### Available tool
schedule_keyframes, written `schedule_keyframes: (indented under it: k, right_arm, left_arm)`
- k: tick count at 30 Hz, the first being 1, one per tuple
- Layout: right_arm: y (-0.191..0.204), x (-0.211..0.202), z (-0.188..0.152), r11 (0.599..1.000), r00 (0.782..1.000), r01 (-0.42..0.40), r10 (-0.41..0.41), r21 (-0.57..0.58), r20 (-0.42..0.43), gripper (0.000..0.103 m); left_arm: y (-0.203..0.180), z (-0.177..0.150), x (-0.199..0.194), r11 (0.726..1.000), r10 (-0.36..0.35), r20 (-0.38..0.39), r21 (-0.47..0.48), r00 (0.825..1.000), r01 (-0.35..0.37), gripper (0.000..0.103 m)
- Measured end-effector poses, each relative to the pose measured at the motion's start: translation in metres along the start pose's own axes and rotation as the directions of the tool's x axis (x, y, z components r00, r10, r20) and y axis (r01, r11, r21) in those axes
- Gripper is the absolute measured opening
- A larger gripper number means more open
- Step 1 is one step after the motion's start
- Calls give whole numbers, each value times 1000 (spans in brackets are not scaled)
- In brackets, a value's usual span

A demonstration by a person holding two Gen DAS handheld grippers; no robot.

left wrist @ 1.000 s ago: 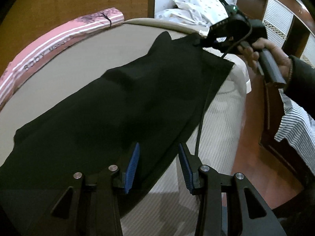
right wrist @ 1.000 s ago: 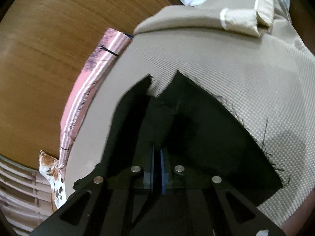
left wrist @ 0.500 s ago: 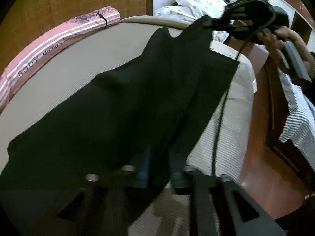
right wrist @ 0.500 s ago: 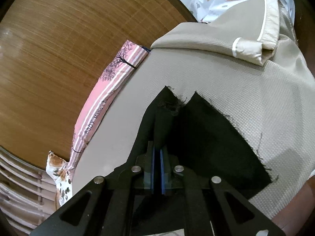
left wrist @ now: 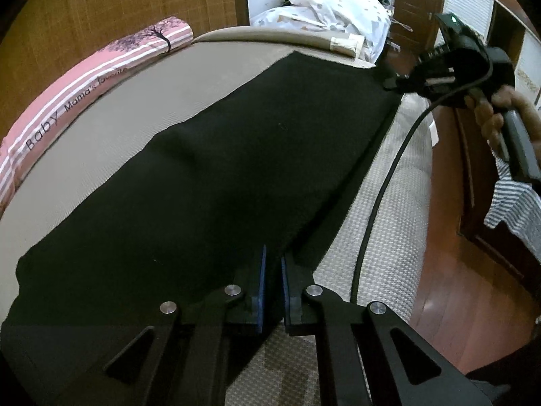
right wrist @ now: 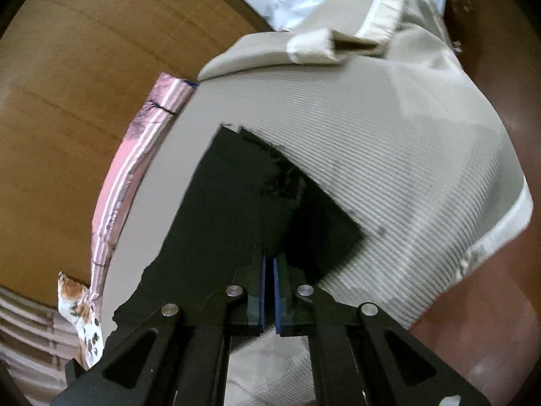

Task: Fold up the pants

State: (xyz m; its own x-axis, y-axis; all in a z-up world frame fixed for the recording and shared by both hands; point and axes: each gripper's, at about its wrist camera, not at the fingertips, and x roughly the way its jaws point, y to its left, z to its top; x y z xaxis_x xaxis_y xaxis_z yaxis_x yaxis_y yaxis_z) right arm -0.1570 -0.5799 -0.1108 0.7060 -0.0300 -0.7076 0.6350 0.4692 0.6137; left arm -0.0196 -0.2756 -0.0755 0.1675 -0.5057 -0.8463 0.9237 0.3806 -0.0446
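Black pants (left wrist: 216,176) lie stretched along a beige mattress (left wrist: 142,98). My left gripper (left wrist: 273,270) is shut on the pants' near right edge, blue pads pinching the cloth. At the far end a hand (left wrist: 500,115) holds my right gripper (left wrist: 394,83), which pulls the other end of the pants taut. In the right wrist view the right gripper (right wrist: 269,270) is shut on the black pants (right wrist: 236,209), whose frayed hem spreads ahead of the pads over the mattress (right wrist: 389,142).
A pink striped bolster (left wrist: 84,84) runs along the wooden wall side. Spotted white bedding (left wrist: 331,3) is piled past the mattress end. A black cable (left wrist: 382,196) hangs over the mattress's right side. Wooden floor (left wrist: 456,287) and a striped cloth (left wrist: 514,209) lie right.
My left gripper has shut on the pants' edge. The right gripper has carried its end away and to the right, drawing the bunched pants out flat and taut.
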Motion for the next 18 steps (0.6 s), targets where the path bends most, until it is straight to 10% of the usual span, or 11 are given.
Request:
schedule_keyframes:
  k: [12,18]
  right_arm:
    - [-13,7,1,996,996,88,-88,4,-3,5]
    - [-9,-13,12,979,977,203,-203,2,65,17]
  left_arm:
    - [25,-12,-28,995,-93,-11,-20,996,93,21]
    - [91,-28,-57,993,8,27,-120,1000,-4,27]
